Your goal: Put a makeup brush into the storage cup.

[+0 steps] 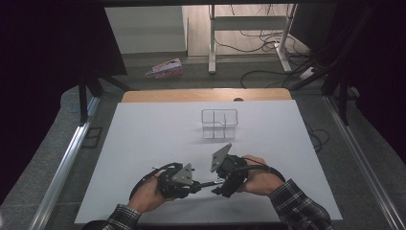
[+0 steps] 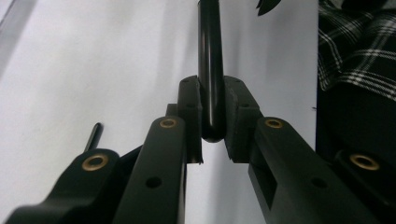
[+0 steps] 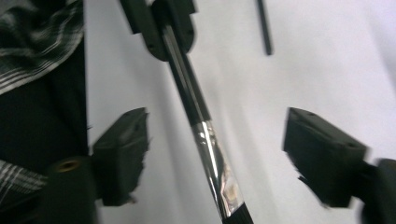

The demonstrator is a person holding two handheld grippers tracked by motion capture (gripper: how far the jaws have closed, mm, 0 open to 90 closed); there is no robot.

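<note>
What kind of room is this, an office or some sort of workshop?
Probably a lab or test room: a white table fenced by dark curtains, loose cables across the floor, and a person's hand-held left gripper clamping a brush.

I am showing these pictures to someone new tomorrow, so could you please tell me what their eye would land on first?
Most striking is the black brush with a silver ferrule, low at the table's near edge, bridging the two grippers. The left gripper has its jaws shut on the black handle, while the right gripper stands open, jaws apart on either side of the ferrule. Farther back on the white table stands a clear divided organiser.
</note>
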